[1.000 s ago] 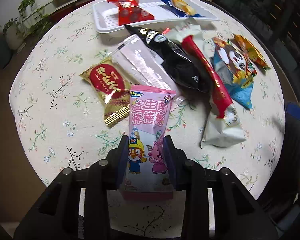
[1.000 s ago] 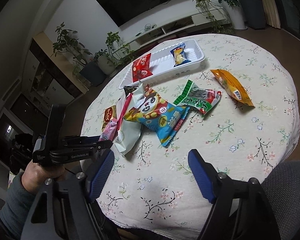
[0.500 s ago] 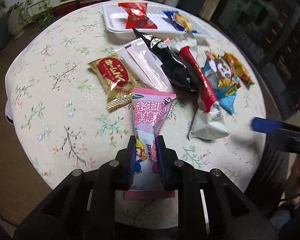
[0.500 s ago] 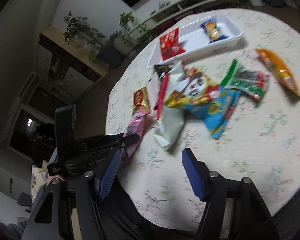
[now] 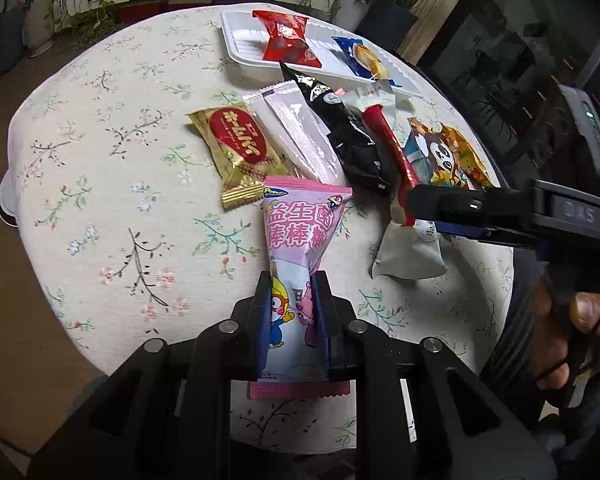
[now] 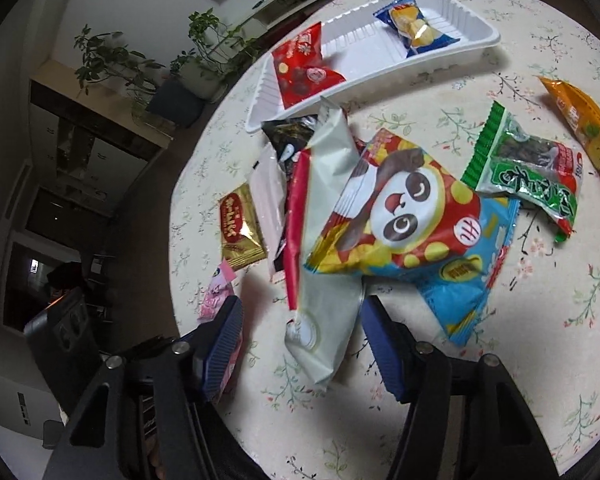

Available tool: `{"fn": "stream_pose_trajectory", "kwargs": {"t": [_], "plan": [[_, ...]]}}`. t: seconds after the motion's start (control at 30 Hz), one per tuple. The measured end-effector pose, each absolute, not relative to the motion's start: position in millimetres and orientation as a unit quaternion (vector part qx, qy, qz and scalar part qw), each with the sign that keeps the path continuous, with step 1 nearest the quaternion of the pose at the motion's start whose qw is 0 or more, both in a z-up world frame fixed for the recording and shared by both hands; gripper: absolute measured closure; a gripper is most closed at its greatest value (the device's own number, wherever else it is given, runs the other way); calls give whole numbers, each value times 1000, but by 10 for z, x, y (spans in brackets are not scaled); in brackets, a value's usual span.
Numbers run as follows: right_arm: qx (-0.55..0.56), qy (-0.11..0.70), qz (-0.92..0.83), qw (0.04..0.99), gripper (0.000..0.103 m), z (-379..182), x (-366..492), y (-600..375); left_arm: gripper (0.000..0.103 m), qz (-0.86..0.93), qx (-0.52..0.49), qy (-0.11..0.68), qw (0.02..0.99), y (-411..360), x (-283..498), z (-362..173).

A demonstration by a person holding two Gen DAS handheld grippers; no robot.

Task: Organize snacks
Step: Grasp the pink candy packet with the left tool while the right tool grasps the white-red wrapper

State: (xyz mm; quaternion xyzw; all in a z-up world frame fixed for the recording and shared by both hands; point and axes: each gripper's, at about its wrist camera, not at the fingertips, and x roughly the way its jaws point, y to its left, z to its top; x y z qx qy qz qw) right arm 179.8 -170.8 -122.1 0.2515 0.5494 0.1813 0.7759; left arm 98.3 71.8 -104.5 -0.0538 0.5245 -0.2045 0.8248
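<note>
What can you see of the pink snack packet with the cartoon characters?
The pink snack packet with the cartoon characters is a flat, glossy plastic pouch with crimped, zigzag ends. Its upper part carries large pink lettering and a small penguin; lower down are a cartoon penguin in a yellow helmet and a pink figure. The left gripper is shut on its lower half, pads pressing both side edges, so it creases inward. It points away over the floral tablecloth, its far end by the gold and red snack packet.
</note>
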Motion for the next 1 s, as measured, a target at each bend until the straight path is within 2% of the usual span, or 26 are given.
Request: {"fn": "stream_pose_trajectory", "kwargs": {"t": [0.13, 0.27, 0.53, 0.6, 0.7, 1.0], "plan": [[250, 559, 179, 770, 43, -1329, 1861, -1686, 86, -208, -62, 524, 824, 704, 992, -1066], [248, 557, 178, 772, 57, -1372, 1890, -1715, 86, -210, -66, 524, 823, 708, 1000, -1078], [253, 547, 187, 776, 65, -1373, 1843, -1820, 86, -212, -71, 525, 821, 697, 1012, -1105], [256, 546, 186, 776, 74, -1391, 1828, -1845, 86, -212, -71, 524, 822, 695, 1010, -1107], [260, 543, 187, 776, 83, -1399, 1781, -1890, 86, -211, -73, 524, 822, 693, 1012, -1113], [278, 524, 199, 780, 84, -1317, 1612, -1955, 86, -216, -83, 518, 823, 711, 975, -1096]]}}
